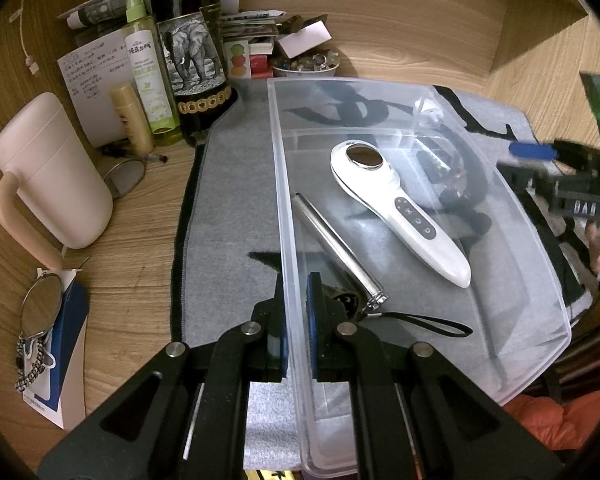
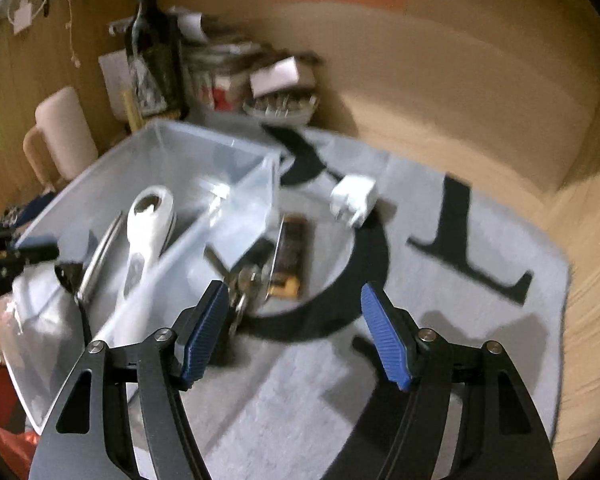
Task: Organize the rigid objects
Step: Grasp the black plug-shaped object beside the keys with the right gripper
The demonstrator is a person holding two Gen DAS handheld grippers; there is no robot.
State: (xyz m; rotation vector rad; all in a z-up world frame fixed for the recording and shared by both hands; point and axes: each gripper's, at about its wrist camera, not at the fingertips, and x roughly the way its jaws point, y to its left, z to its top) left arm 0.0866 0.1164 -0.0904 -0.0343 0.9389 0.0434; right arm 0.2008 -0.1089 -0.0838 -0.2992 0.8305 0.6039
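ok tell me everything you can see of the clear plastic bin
The clear plastic bin is a translucent, rectangular, open-topped tub with rounded corners, sitting on a grey mat with black lettering. Inside lie a white handheld device with a round metal head and a silver metal flashlight with a black wrist strap. The left gripper clamps its near wall.

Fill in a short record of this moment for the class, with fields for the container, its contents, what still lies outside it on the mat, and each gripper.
container: clear plastic bin on the grey mat
inside bin: white handheld device; silver flashlight with wrist strap
outside on mat: white plug adapter; bunch of keys; small brown box
left gripper: clamped on the bin's near wall
right gripper: open, above the mat near the keys
image note: right wrist view is motion-blurred
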